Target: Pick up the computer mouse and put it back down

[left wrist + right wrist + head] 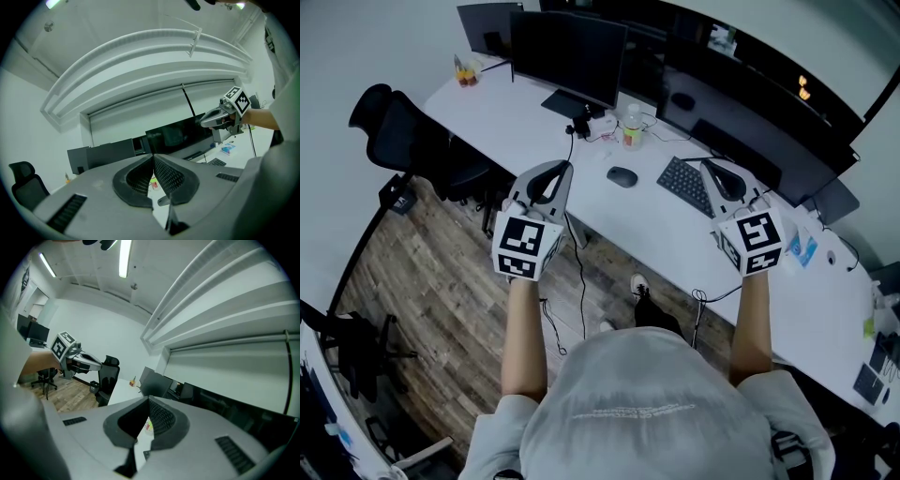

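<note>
Closest to me are my grey shirt (628, 403) and my two bare forearms, reaching forward. My left gripper (566, 169) is clenched on nothing: in the left gripper view its ribbed pads (165, 174) meet at the tips with only the room showing past them. My right gripper (706, 165) is the same, closed tight and empty, its pads (160, 419) pressed together in the right gripper view. I hold both up in the air near the front edge of the white desk (534, 141), the left one partly over the wooden floor (441, 309).

The computer mouse (622, 176) lies flat on the desk beyond the tips and between the two grippers, touching neither. It sits to the right of my left gripper's tip and nearer to it than to the right one. The keyboard (686, 185) lies between the mouse and my right gripper. Farther back stand a bottle (632, 127) and a dark monitor (567, 56). A black chair (403, 141) stands off to the left.
</note>
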Demonstrator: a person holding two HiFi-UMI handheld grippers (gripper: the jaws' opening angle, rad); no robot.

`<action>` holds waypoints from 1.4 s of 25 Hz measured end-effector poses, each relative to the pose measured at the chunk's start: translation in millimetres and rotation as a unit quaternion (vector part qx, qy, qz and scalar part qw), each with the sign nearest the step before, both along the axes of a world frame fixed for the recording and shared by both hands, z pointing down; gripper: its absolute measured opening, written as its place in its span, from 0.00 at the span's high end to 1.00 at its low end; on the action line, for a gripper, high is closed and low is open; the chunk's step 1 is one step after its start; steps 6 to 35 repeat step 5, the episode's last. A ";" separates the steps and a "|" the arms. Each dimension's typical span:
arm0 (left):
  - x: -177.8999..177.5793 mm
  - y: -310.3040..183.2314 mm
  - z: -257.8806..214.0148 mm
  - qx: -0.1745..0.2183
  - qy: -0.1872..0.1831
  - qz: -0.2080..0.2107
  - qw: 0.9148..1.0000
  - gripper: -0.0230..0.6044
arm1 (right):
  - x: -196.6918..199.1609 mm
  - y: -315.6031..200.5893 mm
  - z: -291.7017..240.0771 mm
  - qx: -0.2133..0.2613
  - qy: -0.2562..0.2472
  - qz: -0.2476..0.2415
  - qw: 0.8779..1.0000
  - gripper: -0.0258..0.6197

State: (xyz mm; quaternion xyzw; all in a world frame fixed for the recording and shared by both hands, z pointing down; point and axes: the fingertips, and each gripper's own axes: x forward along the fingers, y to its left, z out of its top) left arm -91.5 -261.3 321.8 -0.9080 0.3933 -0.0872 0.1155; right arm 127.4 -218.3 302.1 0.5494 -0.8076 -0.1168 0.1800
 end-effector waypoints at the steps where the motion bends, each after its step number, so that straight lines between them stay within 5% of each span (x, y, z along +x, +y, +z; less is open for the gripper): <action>1: -0.5 -0.2 0.6 -0.001 0.001 0.000 1.000 0.94 | -0.1 -0.2 1.5 -0.002 -0.001 0.000 1.000 0.96; 35: -1.8 -4.8 1.0 0.005 0.001 -0.001 1.000 0.94 | 1.9 -2.4 3.3 -0.004 -0.004 0.003 1.000 0.96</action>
